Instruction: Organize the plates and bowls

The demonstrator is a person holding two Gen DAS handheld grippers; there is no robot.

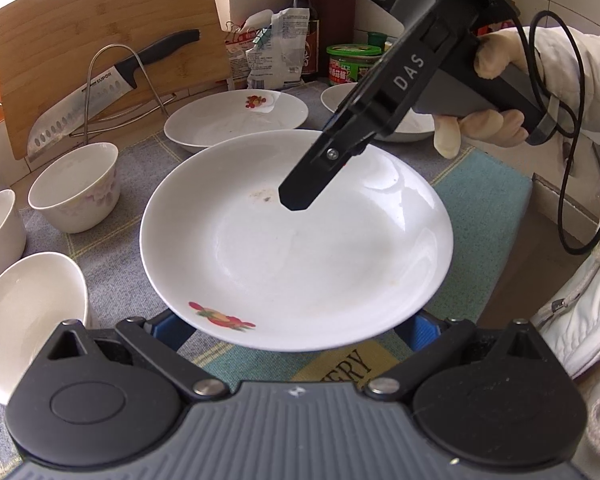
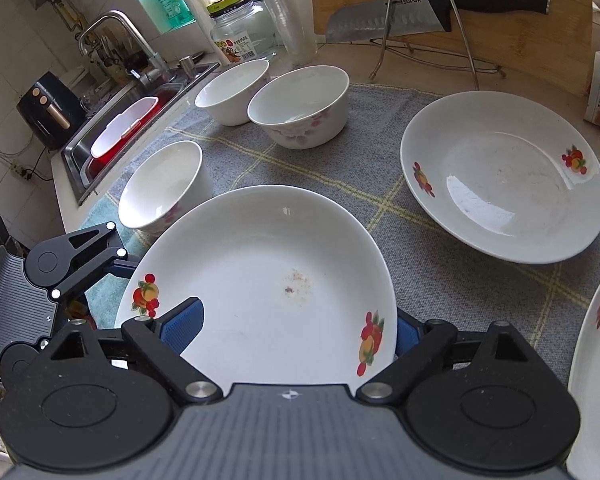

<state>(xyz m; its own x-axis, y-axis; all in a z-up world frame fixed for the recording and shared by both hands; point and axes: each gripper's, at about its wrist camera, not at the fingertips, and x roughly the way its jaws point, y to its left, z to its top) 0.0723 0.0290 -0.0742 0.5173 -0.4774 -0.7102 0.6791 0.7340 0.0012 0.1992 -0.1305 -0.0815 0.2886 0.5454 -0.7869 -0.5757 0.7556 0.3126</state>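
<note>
Spread across the counter: grey checked cloth. Near and centre, over it, white fruit-print plate, ringed by both tools. Gripping it from the left, left gripper, spread wide, fingertips hidden beneath the plate's rim; unclear whether bearing its weight. At the near edge, right gripper, also spread wide, one blue pad over the plate's face, the other behind its rim. Far right, second plate. Far left, three bowls.
</note>
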